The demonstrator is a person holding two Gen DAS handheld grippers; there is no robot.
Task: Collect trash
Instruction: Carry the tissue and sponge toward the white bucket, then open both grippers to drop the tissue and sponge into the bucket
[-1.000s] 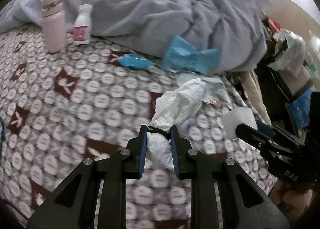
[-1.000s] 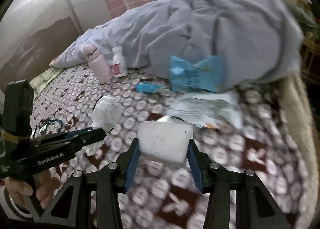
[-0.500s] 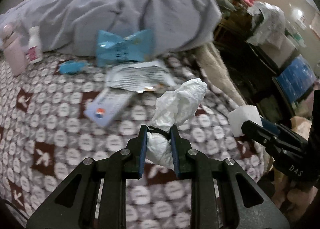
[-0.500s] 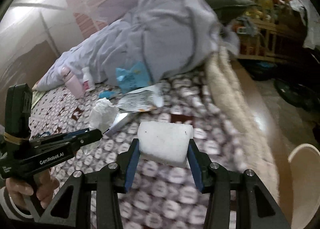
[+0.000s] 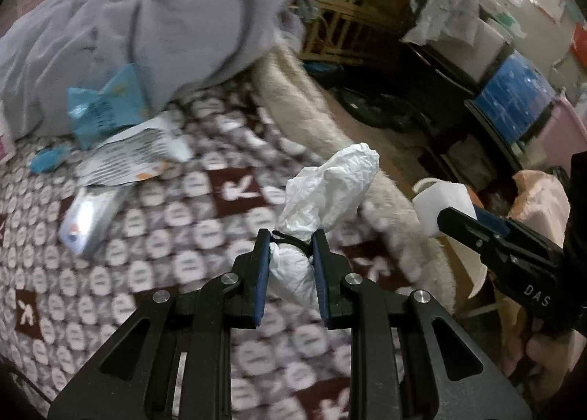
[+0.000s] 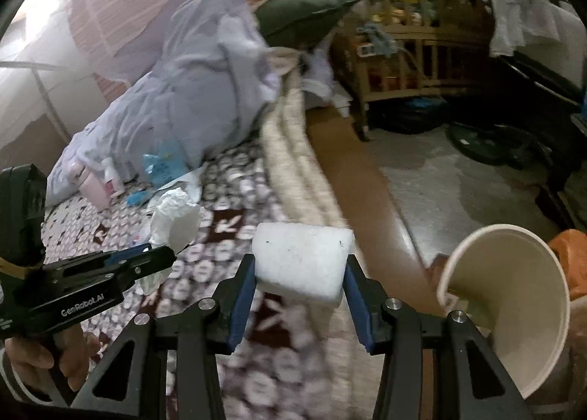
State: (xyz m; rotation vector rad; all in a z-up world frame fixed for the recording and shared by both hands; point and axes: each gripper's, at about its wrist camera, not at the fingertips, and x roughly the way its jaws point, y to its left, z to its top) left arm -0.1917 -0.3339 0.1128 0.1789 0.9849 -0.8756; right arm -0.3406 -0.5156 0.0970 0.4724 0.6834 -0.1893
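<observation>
While both loads are being carried binward, the left gripper [image 5: 290,266] is clenching the crumpled wrapper [image 5: 328,192] and the right gripper [image 6: 299,286] the foam block [image 6: 302,260].

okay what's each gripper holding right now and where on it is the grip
The left gripper pinches a crumpled white bag at its tied lower end, just below the black tie. The right gripper clamps a white foam block by its two short ends.

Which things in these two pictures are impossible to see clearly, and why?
- Cream bin, right wrist view: its bottom is hidden by the right gripper and the frame edge.
- Wrappers' print, left wrist view: motion blur.
- White crumpled bag: contents hidden; the left gripper covers its lower part.
</observation>
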